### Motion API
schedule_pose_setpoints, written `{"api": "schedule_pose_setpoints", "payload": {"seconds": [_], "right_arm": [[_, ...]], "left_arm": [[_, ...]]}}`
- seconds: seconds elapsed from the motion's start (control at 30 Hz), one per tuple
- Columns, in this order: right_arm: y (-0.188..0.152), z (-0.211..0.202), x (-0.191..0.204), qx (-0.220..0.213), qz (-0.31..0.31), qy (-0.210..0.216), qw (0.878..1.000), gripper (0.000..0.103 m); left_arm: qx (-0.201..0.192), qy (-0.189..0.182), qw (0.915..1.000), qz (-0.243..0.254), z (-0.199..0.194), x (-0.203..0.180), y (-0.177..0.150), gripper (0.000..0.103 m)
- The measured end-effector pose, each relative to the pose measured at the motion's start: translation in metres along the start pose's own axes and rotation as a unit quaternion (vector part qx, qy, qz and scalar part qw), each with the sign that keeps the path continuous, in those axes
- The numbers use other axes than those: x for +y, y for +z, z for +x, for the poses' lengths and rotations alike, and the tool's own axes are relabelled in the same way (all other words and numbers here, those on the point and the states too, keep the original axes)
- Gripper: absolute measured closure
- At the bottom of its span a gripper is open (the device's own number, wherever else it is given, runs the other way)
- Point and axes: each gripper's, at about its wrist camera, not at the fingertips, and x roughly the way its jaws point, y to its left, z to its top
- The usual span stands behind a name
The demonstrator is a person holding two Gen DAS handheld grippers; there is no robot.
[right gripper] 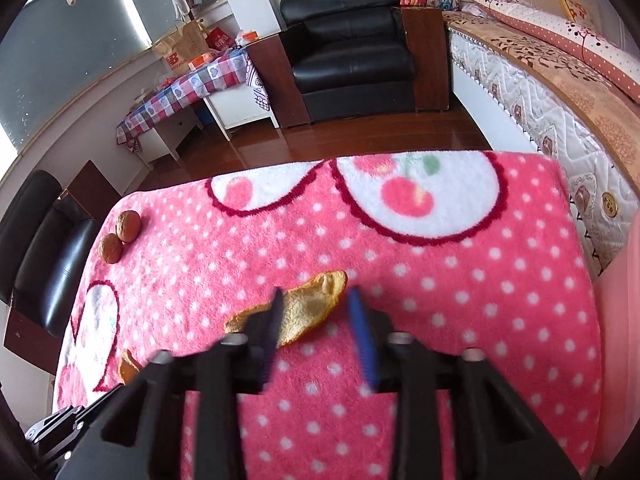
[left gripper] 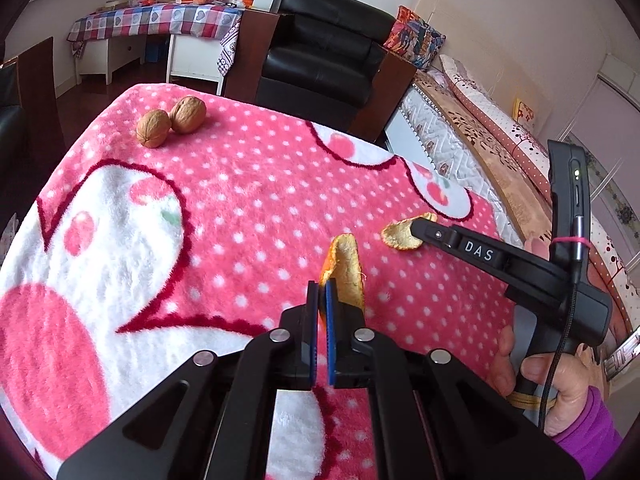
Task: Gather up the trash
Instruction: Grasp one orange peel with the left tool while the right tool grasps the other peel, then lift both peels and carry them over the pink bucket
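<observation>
Though clamped edge-on in the left gripper, pads together on its lower end and curl standing up off the pink spotted blanket, only one orange peel of two secured. Second peel flat on the blanket, right at the tips of the right gripper and far nearer to it than to the left. Long axis slanting from near-left to far-right in the right wrist view, crosswise to the fingers. Jaws there apart and blurred, straddling the peel's wider middle, one finger over it, the other just off its edge; no press by the pads visible. Probably needing only a squeeze on the spot. Two walnuts, touching each other, near the far left corner, well apart from both peels. Nothing in the way between jaws and peel; held peel close by on the left, worth keeping clear of.
</observation>
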Motion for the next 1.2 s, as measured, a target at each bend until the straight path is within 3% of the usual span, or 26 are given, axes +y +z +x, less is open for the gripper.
{"api": "schedule_pose_setpoints", "payload": {"seconds": [0.13, 0.57, 0.8, 1.2], "right_arm": [[-0.011, -0.021, 0.002, -0.012, 0.0, 0.011, 1.0, 0.099], [-0.073, -0.12, 0.005, -0.054, -0.002, 0.002, 0.999, 0.099], [-0.099, -0.153, -0.006, -0.067, 0.011, 0.004, 0.998, 0.099], [-0.109, -0.202, -0.032, -0.119, 0.035, -0.002, 0.992, 0.099]], "left_arm": [[-0.005, -0.001, 1.0, 0.001, -0.006, 0.0, -0.001, 0.1], [-0.017, -0.022, 0.9992, 0.027, -0.035, -0.025, -0.016, 0.1], [-0.024, -0.035, 0.9978, 0.051, -0.05, -0.049, -0.026, 0.1], [-0.031, -0.048, 0.9946, 0.087, -0.062, -0.086, -0.039, 0.1]]}}
